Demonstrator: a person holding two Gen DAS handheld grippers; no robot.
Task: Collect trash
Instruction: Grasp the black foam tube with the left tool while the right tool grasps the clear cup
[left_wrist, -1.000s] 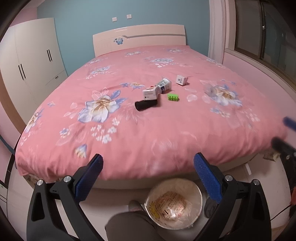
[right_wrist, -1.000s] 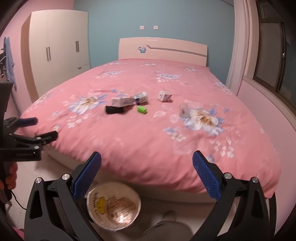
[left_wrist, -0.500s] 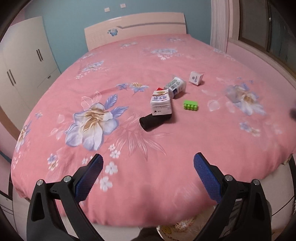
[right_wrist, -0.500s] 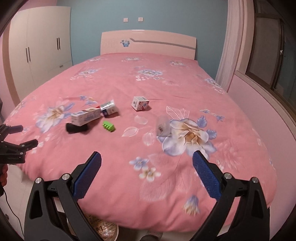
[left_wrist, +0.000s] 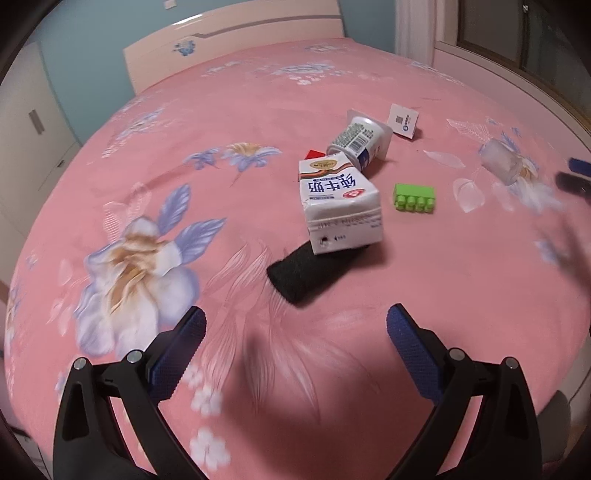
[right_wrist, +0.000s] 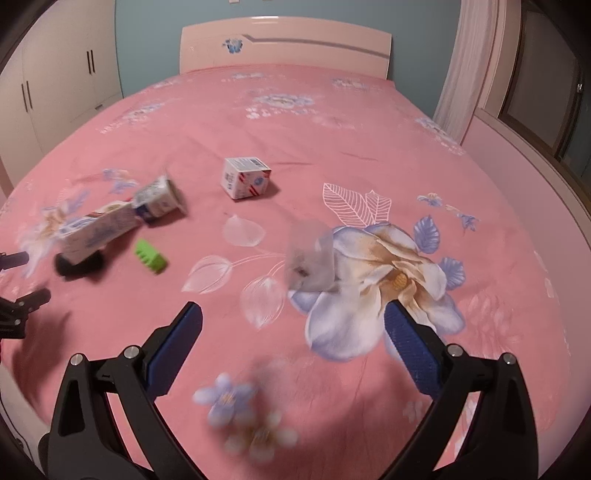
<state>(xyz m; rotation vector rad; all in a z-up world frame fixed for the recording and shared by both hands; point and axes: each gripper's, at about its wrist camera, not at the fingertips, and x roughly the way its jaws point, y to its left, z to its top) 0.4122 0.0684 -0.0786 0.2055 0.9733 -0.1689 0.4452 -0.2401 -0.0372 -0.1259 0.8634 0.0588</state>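
1. Both tongs gape wide and empty: left gripper (left_wrist: 295, 332), right gripper (right_wrist: 293, 325).
2. The trash lies mid-bed (left_wrist: 184, 122), nearer the foot edge: milk carton (left_wrist: 340, 203) resting on a black sock (left_wrist: 301, 275), yogurt cup (left_wrist: 356, 142) touching the carton, small box (right_wrist: 245, 177), clear cup (right_wrist: 310, 260).
3. The carton is probably light and crushable; grip across its narrow sides. The clear cup looks thin and slippery; pinch its rim gently.
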